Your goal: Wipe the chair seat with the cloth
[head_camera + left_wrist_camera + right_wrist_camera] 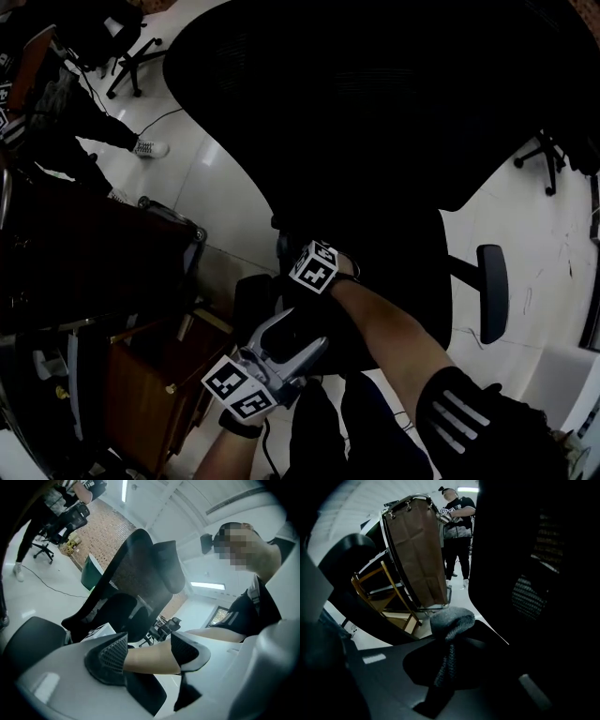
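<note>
No words or numbers can be read; the print on the black shirt [461, 508] at twelve o'clock is perhaps lettering, but too small.

A brown wooden cabinet [141, 384] stands on a glossy white floor [216, 187]. Well beyond the cabinet, a black swivel chair's star base [131, 66] rests on that floor. A thin black cable [141, 127] trails between this base and the cabinet. Far to the cabinet's right stands another castor base [547, 159]. A brick wall [110, 534] rises under a white ceiling with a strip light [124, 490]. Where it lies from the cabinet cannot be told.
</note>
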Motion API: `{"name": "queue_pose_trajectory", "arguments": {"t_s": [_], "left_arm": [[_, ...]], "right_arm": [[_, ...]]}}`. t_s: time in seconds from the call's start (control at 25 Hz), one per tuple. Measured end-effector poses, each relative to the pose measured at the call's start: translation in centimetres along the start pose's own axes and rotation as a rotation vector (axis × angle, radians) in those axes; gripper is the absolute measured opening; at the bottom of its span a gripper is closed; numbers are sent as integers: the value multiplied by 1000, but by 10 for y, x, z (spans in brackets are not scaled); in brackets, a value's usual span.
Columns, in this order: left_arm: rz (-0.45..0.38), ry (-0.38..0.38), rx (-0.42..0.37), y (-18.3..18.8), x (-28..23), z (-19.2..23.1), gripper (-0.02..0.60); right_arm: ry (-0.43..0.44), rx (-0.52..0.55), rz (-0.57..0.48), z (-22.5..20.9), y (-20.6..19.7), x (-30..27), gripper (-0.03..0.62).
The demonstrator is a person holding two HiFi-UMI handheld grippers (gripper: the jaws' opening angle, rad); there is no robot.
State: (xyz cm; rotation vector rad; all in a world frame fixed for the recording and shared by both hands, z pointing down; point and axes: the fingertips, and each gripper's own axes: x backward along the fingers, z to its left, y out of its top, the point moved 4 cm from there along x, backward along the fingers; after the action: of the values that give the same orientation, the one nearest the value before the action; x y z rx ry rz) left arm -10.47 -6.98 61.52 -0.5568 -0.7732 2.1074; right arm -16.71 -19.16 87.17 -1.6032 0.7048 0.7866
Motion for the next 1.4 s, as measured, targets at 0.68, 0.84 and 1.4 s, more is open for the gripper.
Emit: {"name": "queue_pose_trajectory", "arguments": {"t_s": [0.68,0.84,1.4], "left_arm": [[75,-82,-15,-13,-43,-21,313],[93,-88,-22,-14,-48,-25,313],[60,2,-15,-8,-18,-12,311]], "right_arm": [[-269,-85,288,-138,-213,144,28],[-363,-178,333,-167,-247,191,28],[-22,-70,61,10,-73,67,28]]}}
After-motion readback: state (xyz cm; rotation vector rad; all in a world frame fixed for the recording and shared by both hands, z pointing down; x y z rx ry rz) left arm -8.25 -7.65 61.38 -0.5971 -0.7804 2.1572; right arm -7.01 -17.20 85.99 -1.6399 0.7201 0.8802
